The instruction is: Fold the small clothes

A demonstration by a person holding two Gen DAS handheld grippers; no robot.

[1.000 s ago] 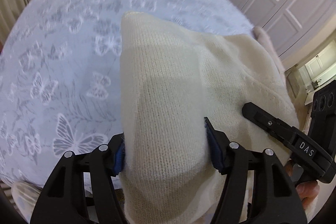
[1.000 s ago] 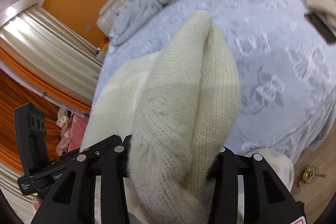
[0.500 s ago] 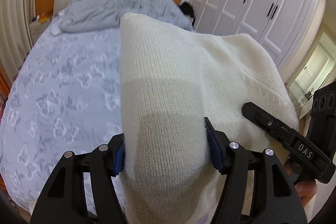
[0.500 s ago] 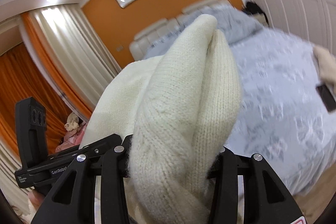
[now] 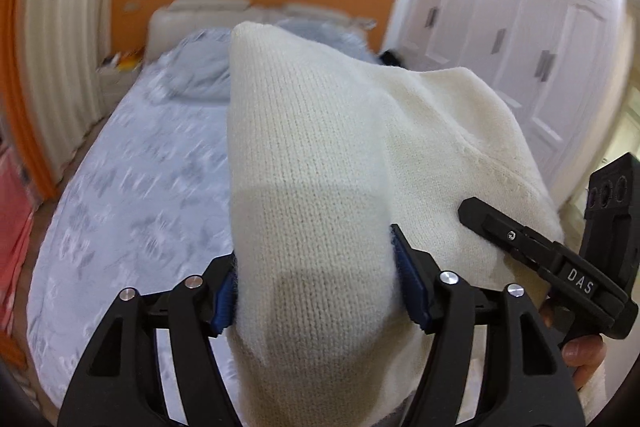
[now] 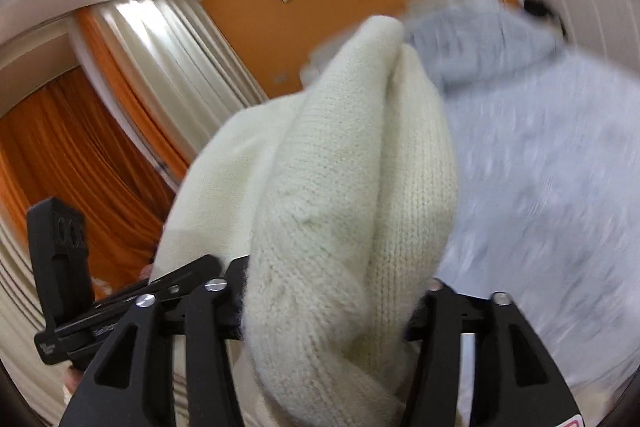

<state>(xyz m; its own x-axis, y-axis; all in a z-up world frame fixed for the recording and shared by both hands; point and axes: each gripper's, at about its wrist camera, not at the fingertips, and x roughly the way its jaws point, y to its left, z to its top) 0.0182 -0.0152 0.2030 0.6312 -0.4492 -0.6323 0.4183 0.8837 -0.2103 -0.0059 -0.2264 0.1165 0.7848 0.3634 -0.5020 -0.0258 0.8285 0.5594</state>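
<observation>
A cream knitted garment [image 5: 320,167] hangs in the air between both grippers, raised well above the bed. My left gripper [image 5: 314,275] is shut on one bunched corner of it. My right gripper [image 6: 332,303] is shut on another bunched corner [image 6: 352,187]. The cloth fills the middle of both views and hides the fingertips. In the left wrist view the right gripper [image 5: 532,251] sits at the right against the cloth. In the right wrist view the left gripper [image 6: 120,311] is at the lower left.
A bed with a pale blue butterfly-print cover [image 5: 140,207] lies below, with a grey duvet [image 6: 480,43] and a white headboard [image 5: 200,11] at its far end. White wardrobe doors [image 5: 520,39] stand on the right, orange and cream curtains [image 6: 100,147] on the left.
Both grippers have lifted and tilted up with the garment. The views now reach the headboard, the orange wall and the ceiling instead of looking down on the bed cover.
</observation>
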